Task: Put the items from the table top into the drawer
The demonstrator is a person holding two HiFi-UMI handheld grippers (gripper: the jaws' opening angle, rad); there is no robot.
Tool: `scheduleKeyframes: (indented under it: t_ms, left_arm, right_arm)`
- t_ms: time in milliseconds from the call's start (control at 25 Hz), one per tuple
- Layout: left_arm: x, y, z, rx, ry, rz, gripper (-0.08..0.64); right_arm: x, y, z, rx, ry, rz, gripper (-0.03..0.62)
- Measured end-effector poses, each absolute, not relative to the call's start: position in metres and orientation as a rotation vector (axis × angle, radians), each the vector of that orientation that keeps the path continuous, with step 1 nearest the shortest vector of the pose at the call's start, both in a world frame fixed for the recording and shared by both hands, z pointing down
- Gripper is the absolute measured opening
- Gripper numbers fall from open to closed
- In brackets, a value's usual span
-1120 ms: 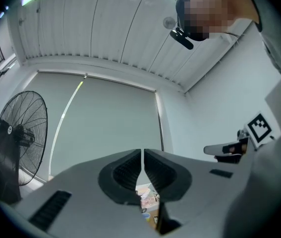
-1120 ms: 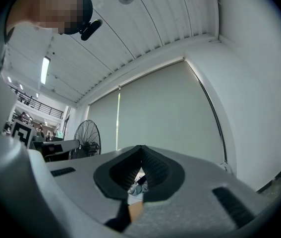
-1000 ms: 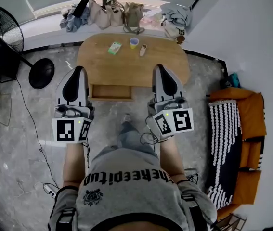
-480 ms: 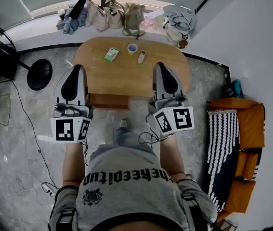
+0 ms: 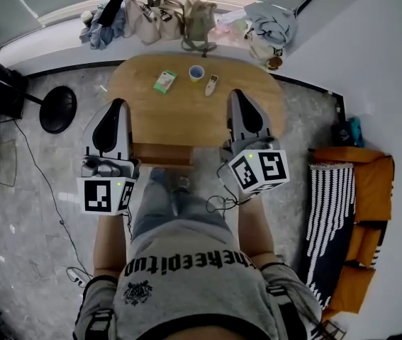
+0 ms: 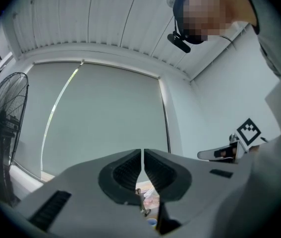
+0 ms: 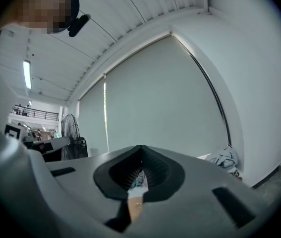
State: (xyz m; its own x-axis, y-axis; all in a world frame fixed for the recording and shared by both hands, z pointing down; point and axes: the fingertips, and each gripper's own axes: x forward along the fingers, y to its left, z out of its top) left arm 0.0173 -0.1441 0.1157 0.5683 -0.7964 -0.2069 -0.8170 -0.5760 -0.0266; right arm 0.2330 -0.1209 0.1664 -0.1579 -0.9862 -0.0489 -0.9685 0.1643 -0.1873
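Items for the drawer [image 5: 164, 154] lie near the far edge of the oval wooden table [image 5: 151, 115] in the head view. They are a green packet [image 5: 164, 81], a yellow cup [image 5: 196, 72] and a small white device [image 5: 211, 84]. The drawer juts from under the near edge. The left gripper [image 5: 118, 105] and right gripper [image 5: 237, 95] hang above that edge, either side of the drawer.

Left gripper view: the jaws are closed together, with nothing between them.

Right gripper view: the jaws are likewise pressed together and empty.

light: bright, even — soft shadows | edges: fisheye-warped, dark corners
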Motion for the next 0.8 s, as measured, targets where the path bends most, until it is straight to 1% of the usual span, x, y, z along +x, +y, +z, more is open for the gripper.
scheduleKeyframes:
  t_ms: [480, 800]
  left_arm:
    - [0.025, -0.241, 0.131, -2.802, 1.217, 0.253, 0.02]
    - [0.041, -0.299, 0.149, -2.896, 1.093, 0.226, 0.02]
  right_arm:
    - [0.256, -0.199, 0.202, -2.095, 2.071, -0.397, 0.003]
    - [0.277, -0.235, 0.255, -2.221, 1.924, -0.607, 0.003]
